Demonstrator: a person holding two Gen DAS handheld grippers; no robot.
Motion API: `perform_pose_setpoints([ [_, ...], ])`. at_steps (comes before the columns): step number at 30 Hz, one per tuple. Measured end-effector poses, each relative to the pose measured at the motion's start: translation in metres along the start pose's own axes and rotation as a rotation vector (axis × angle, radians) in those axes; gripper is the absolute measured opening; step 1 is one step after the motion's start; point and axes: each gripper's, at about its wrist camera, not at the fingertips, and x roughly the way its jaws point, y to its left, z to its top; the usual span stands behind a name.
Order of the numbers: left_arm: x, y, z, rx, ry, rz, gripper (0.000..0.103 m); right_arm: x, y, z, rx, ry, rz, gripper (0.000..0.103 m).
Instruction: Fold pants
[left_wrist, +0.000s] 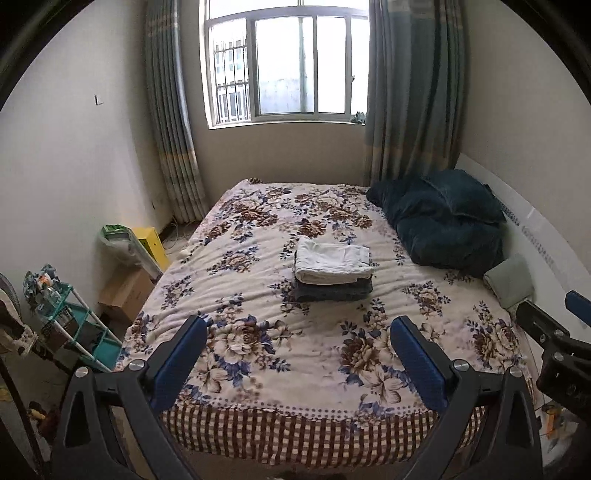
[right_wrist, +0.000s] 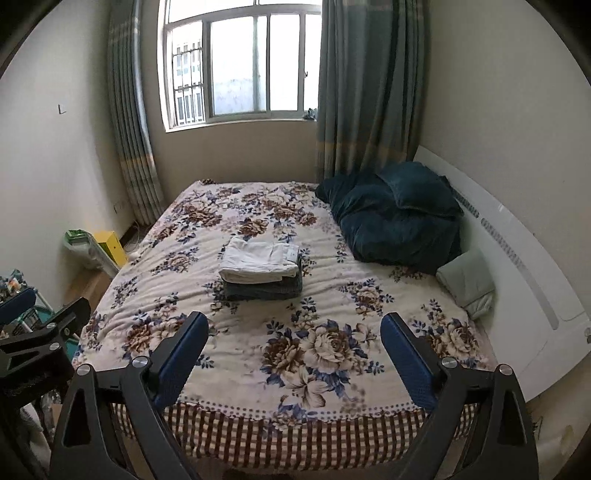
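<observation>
A stack of folded pants lies in the middle of the floral bed cover: white pants on top of grey-blue ones. The stack also shows in the right wrist view, white over grey-blue. My left gripper is open and empty, held above the foot of the bed, well short of the stack. My right gripper is open and empty too, beside it to the right; it shows at the right edge of the left wrist view.
A dark teal duvet and pillow lie at the head of the bed by the white headboard. A folded pale green cloth lies beside it. A teal rack, a cardboard box and a yellow box stand left of the bed.
</observation>
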Motion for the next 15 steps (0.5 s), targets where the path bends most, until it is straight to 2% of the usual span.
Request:
perform_pose_setpoints([
  [9, -0.025, 0.018, -0.006, -0.008, 0.015, -0.005, 0.102, -0.051, 0.025, -0.007, -0.024, -0.018, 0.044, 0.097],
  [15, -0.021, 0.023, -0.001, -0.016, -0.005, -0.018, 0.102, -0.044, 0.025, 0.000, -0.001, -0.009, 0.039, 0.097],
])
